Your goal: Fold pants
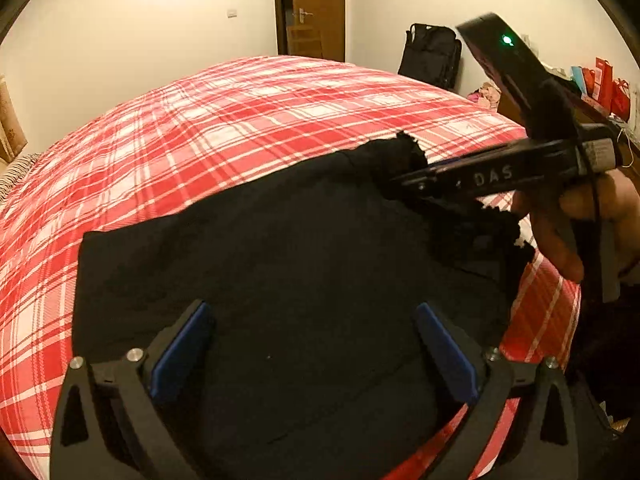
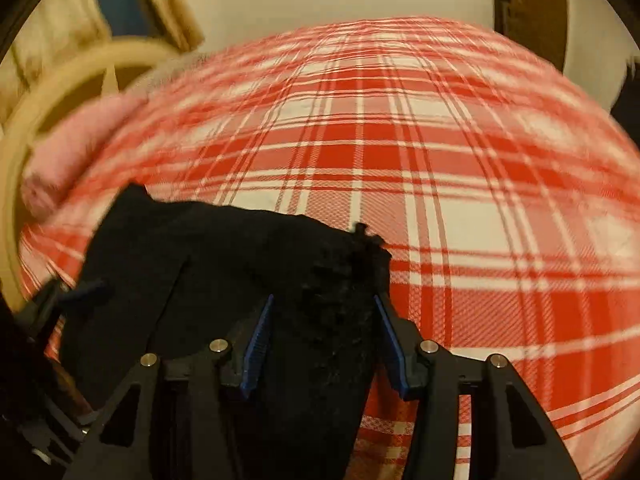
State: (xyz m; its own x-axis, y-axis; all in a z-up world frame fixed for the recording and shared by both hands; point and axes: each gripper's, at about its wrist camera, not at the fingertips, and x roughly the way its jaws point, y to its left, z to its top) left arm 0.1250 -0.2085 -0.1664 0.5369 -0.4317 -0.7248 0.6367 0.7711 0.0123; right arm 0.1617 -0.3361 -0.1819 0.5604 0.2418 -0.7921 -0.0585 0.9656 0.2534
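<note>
On a bed [image 1: 240, 120] covered in red-and-white plaid, black pants [image 1: 280, 260] lie spread as a broad dark slab, near the edge closest to the cameras. From the left wrist view, the left gripper [image 1: 312, 344] hovers over the near part of the pants with its jaws spread wide and nothing between the blue pads [image 1: 180, 352]; whether the tips touch the cloth cannot be told. To its right, the right gripper [image 1: 404, 180] reaches in sideways, a hand [image 1: 572, 220] wrapped round its grip, and its tip meets a ragged, bunched end of the pants that stands slightly off the bed. In the right wrist view the right gripper [image 2: 324, 304] has that frayed dark cloth [image 2: 332, 320] running between its two blue pads [image 2: 256, 344]; the pads stand apart, with a gap on either side of the fabric, so it looks released rather than clamped. The view is blurred. Beyond the bed, a wooden door [image 1: 316, 8] stands in the far wall, a black bag [image 1: 432, 56] leans by the corner, and a pink cloth [image 2: 76, 148] lies at the bed's left edge by a pale curved frame [image 2: 60, 80].
</note>
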